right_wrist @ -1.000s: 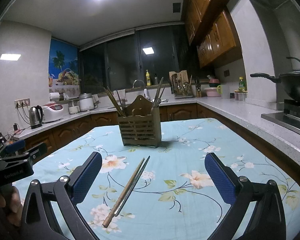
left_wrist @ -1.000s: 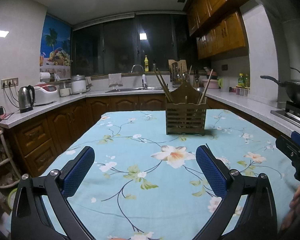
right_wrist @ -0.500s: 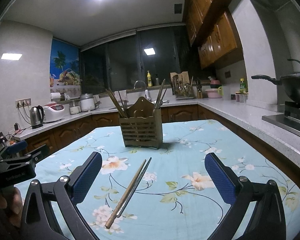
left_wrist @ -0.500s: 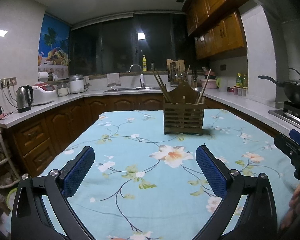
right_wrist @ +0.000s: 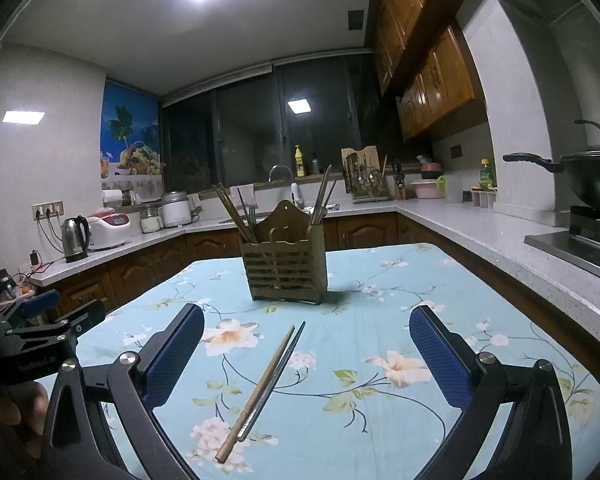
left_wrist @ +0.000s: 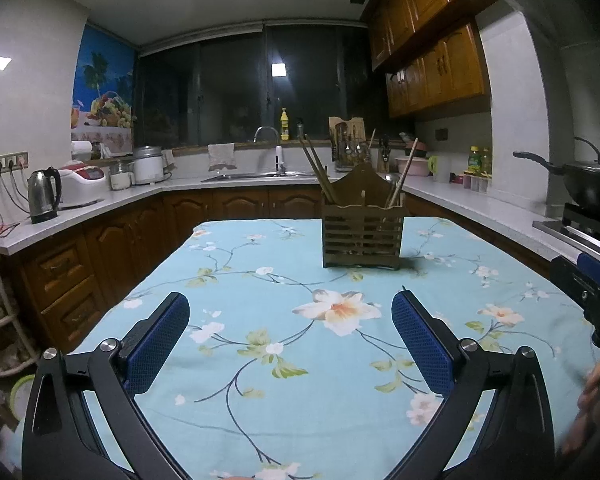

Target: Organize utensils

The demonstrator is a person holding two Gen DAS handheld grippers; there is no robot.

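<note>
A blue flowery tablecloth (right_wrist: 380, 280) is filling the lower frame. A wooden holder (right_wrist: 285, 271) is standing mid-frame, sticks poking out. The right gripper (right_wrist: 306, 354) and left gripper (left_wrist: 290, 334) are gaping wide, holding nothing. Two chopsticks (right_wrist: 262, 388) are lying between the right fingers (right_wrist: 440, 360).

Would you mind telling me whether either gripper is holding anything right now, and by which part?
Nothing is held. The left gripper and right gripper are both open and empty; the brown wooden chopsticks lie untouched on the floral tablecloth.
</note>
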